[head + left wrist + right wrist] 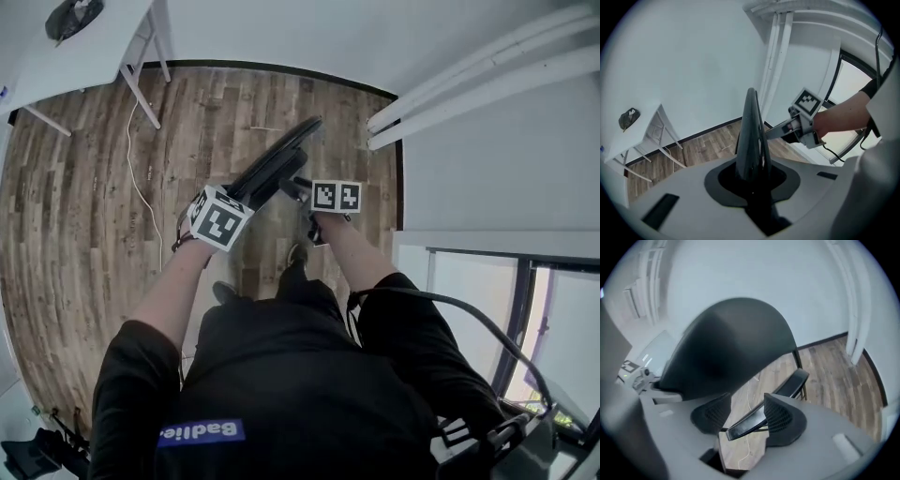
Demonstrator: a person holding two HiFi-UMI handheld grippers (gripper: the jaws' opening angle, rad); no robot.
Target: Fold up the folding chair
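1. Black folding chair point(272, 169) stood part-closed on the wood floor point(84, 234), with the left gripper point(751, 180) pinching its backrest point(751, 136) edge.
2. Right gripper point(745, 420) was spread, and the seat point(794, 380) rim lay across the gap against one pad.
3. Best handling, I judged, was to steady the backrest and swing the seat up evenly, since unclamped jaws could slip.
4. I counted one chair, two grippers, and one white table point(84, 47) well beyond the chair.

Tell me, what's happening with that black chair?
A standing person is working on a black folding chair with two handheld grippers. The left gripper has its tongs clamped on the upright backrest. The right gripper has the seat edge between its tongs. The chair looks partly folded.
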